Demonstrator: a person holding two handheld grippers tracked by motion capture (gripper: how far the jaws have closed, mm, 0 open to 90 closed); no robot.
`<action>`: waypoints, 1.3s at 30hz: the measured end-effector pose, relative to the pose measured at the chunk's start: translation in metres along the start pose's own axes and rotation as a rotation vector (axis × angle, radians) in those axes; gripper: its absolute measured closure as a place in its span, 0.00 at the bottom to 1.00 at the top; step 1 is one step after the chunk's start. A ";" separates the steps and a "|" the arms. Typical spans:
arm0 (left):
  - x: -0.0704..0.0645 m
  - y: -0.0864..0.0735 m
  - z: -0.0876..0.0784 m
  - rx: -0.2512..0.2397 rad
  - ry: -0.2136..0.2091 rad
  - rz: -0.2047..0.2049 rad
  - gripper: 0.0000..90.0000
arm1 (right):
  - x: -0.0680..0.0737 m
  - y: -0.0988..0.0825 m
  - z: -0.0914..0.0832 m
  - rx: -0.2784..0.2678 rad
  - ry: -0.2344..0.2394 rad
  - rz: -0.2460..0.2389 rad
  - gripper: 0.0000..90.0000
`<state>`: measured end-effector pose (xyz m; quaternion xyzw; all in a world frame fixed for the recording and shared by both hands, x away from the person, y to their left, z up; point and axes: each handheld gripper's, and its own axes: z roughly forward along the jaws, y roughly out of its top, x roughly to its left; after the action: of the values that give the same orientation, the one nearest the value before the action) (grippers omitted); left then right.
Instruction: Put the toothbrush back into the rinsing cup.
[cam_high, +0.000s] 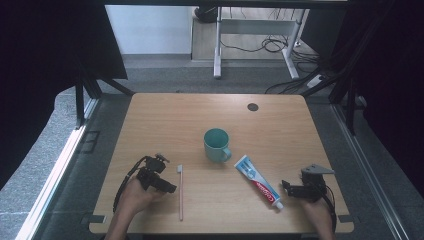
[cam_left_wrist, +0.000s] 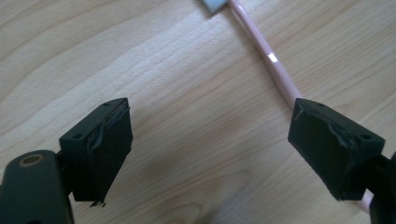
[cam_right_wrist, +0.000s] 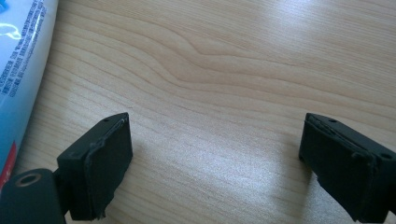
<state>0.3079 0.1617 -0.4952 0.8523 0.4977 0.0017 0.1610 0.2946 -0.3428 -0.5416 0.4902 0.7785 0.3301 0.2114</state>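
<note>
Right now the left gripper (cam_high: 167, 187) stands with jaws wide and nothing between them, the pink toothbrush (cam_high: 180, 192) lying just beside it at its three o'clock on the table (cam_high: 165, 115). The right gripper (cam_high: 286, 189), also wide and empty, rests by the toothpaste tube (cam_high: 258, 181). Closing from this offset, one jaw would likely nudge the thin handle and roll it away rather than catch it.

The toothbrush (cam_high: 180, 192) is slim and pale pink with a white head; it lies flat on the wooden table, handle pointing toward six o'clock and head toward twelve, at about seven o'clock from the table's middle; in the left gripper view its pink handle (cam_left_wrist: 273, 63) runs slantwise across the wood; the toothpaste tube (cam_high: 257, 181) is white, blue and red with a white cap; it lies flat, slanted, cap toward five o'clock, at about four o'clock from the middle; the two lie well apart.
</note>
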 end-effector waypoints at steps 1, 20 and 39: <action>-0.004 0.004 0.000 0.025 -0.003 0.004 0.16 | 0.000 0.000 0.000 0.000 0.000 0.000 0.10; -0.030 0.040 0.022 0.205 -0.026 0.033 0.44 | 0.000 0.000 0.000 0.000 0.000 0.001 0.10; -0.042 0.044 0.024 0.273 0.085 0.151 0.92 | 0.000 0.000 0.000 0.000 -0.001 0.001 0.10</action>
<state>0.3278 0.0995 -0.4991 0.9004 0.4343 -0.0176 0.0217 0.2946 -0.3427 -0.5417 0.4907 0.7780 0.3303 0.2115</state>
